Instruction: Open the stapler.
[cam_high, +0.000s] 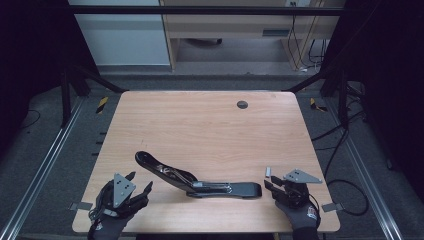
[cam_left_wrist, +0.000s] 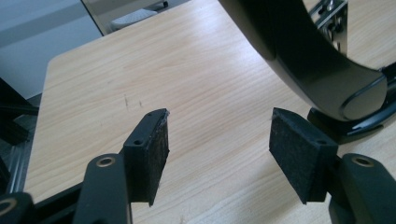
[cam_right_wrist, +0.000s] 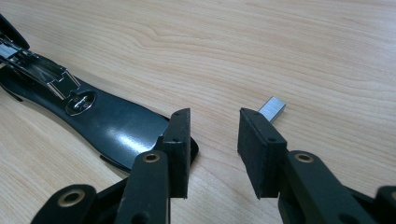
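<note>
A black stapler (cam_high: 197, 181) lay opened out on the near part of the table (cam_high: 210, 125), its base flat toward the right and its arm raised toward the left. The left gripper (cam_high: 138, 189) sat just left of the arm's raised end, jaws apart and empty. The right gripper (cam_high: 270, 185) stood at the base's right tip, jaws parted, holding nothing. A strip of staples (cam_right_wrist: 272, 108) lay just beyond its right jaw
</note>
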